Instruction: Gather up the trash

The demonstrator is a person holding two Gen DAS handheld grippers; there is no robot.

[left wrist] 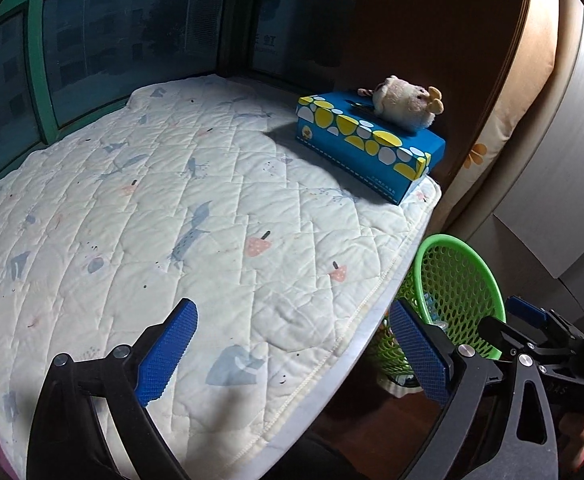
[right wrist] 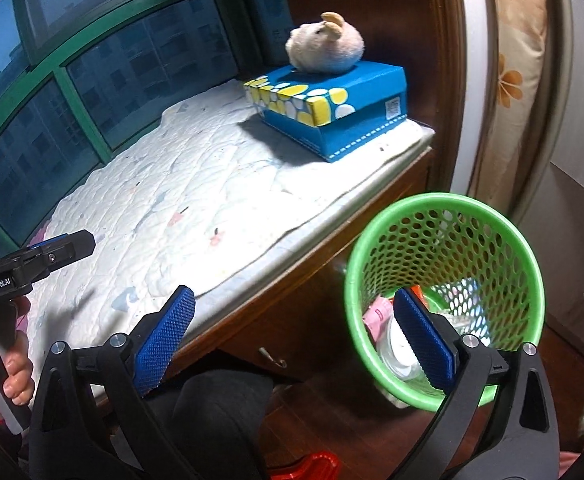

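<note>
Both grippers, left (left wrist: 292, 352) and right (right wrist: 296, 340), wide open and empty, beside green basket (right wrist: 444, 280) of trash.

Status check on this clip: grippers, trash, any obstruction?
Left gripper open, empty. Right gripper open, empty. Trash sits in green basket. Quilted pad bare but for tissue box, plush toy.

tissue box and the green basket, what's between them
Only bare quilted mat, its edge, then dark wooden cabinet front; nothing lies between tissue box and green basket. Right wrist view shows it.
</note>
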